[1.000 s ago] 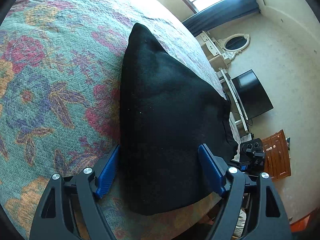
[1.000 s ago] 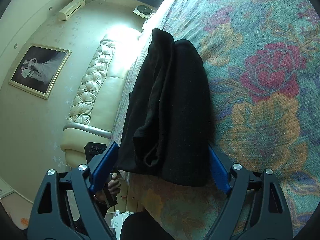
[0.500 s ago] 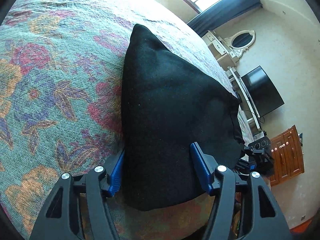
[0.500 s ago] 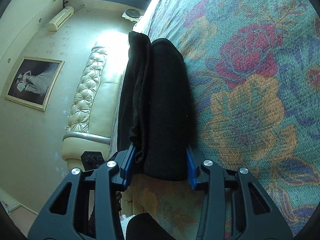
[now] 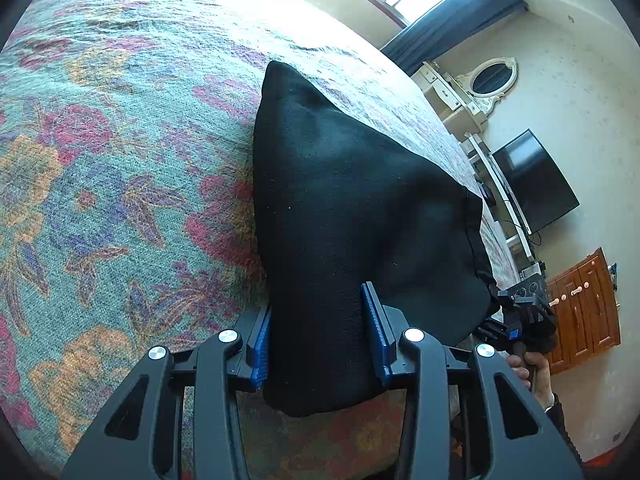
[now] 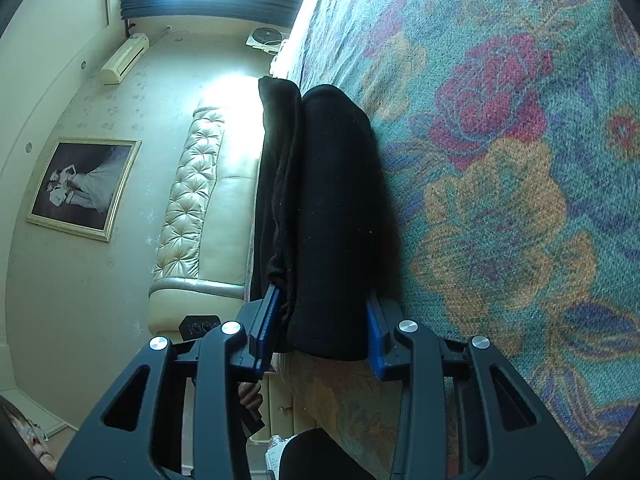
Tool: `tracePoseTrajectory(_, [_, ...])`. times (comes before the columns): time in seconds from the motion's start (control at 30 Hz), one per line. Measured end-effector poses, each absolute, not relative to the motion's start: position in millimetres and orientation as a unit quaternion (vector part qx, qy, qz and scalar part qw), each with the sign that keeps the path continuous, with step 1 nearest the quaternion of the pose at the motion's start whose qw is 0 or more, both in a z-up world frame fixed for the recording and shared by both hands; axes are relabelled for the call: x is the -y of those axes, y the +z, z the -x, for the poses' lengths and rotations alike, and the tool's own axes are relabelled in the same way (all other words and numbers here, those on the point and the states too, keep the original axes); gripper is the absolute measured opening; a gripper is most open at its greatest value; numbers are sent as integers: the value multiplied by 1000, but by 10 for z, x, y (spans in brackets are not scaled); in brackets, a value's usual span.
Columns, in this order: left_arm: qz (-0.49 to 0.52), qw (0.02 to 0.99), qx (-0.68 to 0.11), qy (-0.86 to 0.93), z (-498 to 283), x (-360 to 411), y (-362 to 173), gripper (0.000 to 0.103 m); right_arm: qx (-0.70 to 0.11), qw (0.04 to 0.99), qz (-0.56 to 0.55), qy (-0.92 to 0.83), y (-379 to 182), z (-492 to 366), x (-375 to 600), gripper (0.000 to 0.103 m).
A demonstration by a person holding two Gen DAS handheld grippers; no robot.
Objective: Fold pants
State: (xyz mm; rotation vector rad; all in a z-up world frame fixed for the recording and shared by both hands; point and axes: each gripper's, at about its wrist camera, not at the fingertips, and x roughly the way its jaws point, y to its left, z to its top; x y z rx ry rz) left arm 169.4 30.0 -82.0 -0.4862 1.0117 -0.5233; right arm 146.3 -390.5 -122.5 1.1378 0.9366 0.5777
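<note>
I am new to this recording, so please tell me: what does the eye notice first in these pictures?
First, the black pants, folded, lying on the flowered bedspread near its edge. Next, the blue pads of each hand-held gripper, left and right, which have just been closing and now press on the near end of the cloth.

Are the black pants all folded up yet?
Nearly. The black pants already lie in a folded stack on the flowery bedspread. Both jaws have just been closing: the left gripper and right gripper now pinch the near edge. Probably one more fold remains.
</note>
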Motion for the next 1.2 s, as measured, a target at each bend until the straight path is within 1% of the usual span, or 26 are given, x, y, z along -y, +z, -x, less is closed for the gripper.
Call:
tracePoseTrajectory(0.1, [227, 814, -474, -245, -1685, -329, -820, 38, -418, 699, -517, 262, -1229, -1449, 3939, 32])
tracePoseTrajectory(0.23, [229, 814, -475, -246, -1676, -338, -799, 37, -417, 698, -519, 265, -1207, -1436, 3974, 32])
tracePoseTrajectory(1.2, [225, 811, -477, -253, -1736, -389, -798, 36, -414, 688, -530, 273, -1110, -1353, 3993, 31])
